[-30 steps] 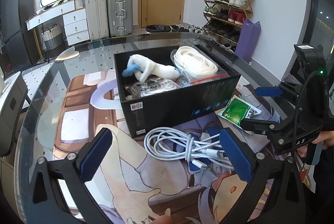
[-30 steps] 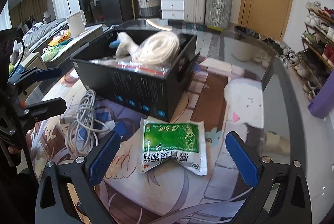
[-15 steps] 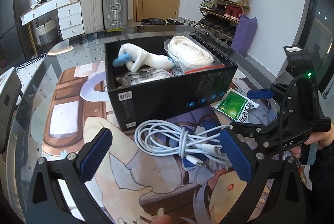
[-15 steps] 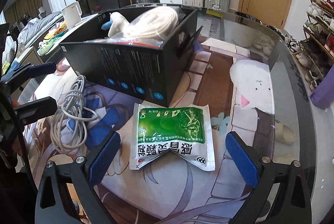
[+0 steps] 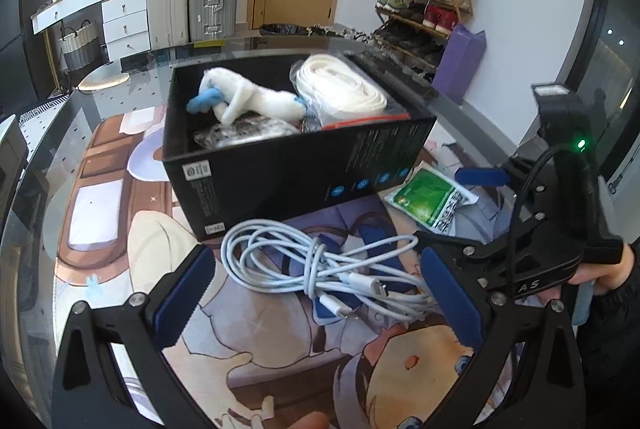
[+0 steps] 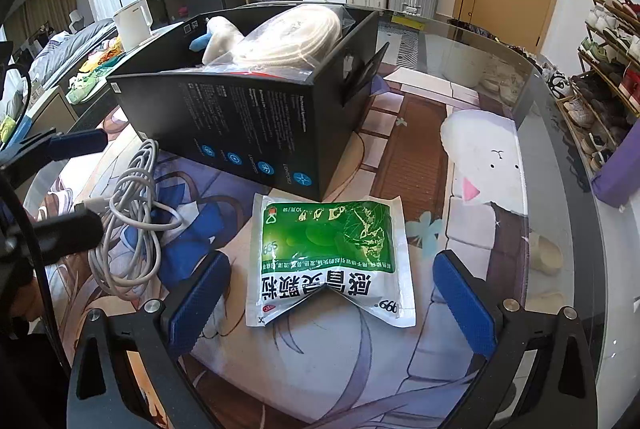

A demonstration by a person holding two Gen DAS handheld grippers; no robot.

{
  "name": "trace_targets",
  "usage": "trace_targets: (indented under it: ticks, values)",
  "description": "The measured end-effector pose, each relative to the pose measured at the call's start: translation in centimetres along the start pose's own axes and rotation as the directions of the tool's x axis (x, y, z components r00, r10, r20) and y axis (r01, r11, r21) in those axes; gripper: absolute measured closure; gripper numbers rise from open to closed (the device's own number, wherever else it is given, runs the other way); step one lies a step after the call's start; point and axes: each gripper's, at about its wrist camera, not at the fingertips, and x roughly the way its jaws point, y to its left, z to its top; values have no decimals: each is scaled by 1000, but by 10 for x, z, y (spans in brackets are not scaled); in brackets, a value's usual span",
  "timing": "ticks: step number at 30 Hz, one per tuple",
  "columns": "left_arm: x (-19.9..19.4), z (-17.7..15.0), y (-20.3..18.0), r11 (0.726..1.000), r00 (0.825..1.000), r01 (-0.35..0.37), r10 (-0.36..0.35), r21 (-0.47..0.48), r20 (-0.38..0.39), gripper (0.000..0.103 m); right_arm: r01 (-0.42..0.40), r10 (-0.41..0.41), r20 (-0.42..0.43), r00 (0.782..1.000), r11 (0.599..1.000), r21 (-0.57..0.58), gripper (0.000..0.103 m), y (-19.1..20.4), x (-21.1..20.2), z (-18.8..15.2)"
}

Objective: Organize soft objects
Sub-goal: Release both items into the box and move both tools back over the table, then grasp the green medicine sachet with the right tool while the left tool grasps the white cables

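A black box on the table holds a white and blue plush toy, a bagged white coil and a grey packet. A bundle of white cable lies in front of the box, between the fingers of my open left gripper. A green and white sachet lies flat beside the box, between the fingers of my open right gripper. The sachet and the right gripper also show in the left wrist view. The cable shows in the right wrist view.
The glass table has a cartoon mat under it. Suitcases, a white dresser and a door stand behind. A shoe rack and purple bag stand at the right. A white kettle stands left.
Both grippers have moved forward and down. The cable bundle now lies between the left fingers and the sachet sits closer between the right fingers. Both stay open.
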Motion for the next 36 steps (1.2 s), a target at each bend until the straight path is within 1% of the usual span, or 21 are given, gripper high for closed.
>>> trace_targets:
  ticks: [2,5,8,11,14,20,21,25,26,28,30,34,36]
  values:
    - [3,0,0,1000,1000,-17,17,6,-11,0,0,0,0,1000,1000,0,1,0,0,0]
    - [2,-1,2,1000,1000,-16,16,15,-23,0,0,0,0,1000,1000,0,1,0,0,0]
    - [1,-2,5,998,999,-28,30,49,-44,0,0,0,0,1000,1000,0,1,0,0,-1]
    - [2,-5,8,994,995,-40,49,98,-92,0,0,0,0,1000,1000,0,1,0,0,0]
    - [4,-9,9,989,990,-52,69,138,-120,0,1,-1,0,1000,1000,0,1,0,0,-1]
    - [7,-13,16,989,988,-31,52,143,-145,0,-1,1,4,1000,1000,0,1,-1,-1,-2]
    - [8,-13,17,989,987,-30,52,144,-149,0,-1,1,7,1000,1000,0,3,-1,-2,-3]
    - [8,-15,20,990,987,-12,34,138,-160,0,-14,14,26,1000,1000,-16,22,1,-8,-4]
    - [8,-15,21,990,986,-8,30,139,-162,0,-15,16,27,999,1000,-20,23,1,-8,-4]
    - [6,-16,24,989,985,0,26,151,-168,0,-21,22,30,999,999,-29,33,4,-10,-5]
    - [5,-16,26,987,985,4,25,161,-173,0,-29,30,29,999,999,-41,39,5,-11,-4]
    - [1,-15,29,983,984,-22,54,182,-171,0,-46,48,26,999,997,-65,47,11,-14,-5]
    - [-1,-15,32,981,983,-23,57,194,-175,0,-57,59,24,998,995,-80,51,14,-15,-6]
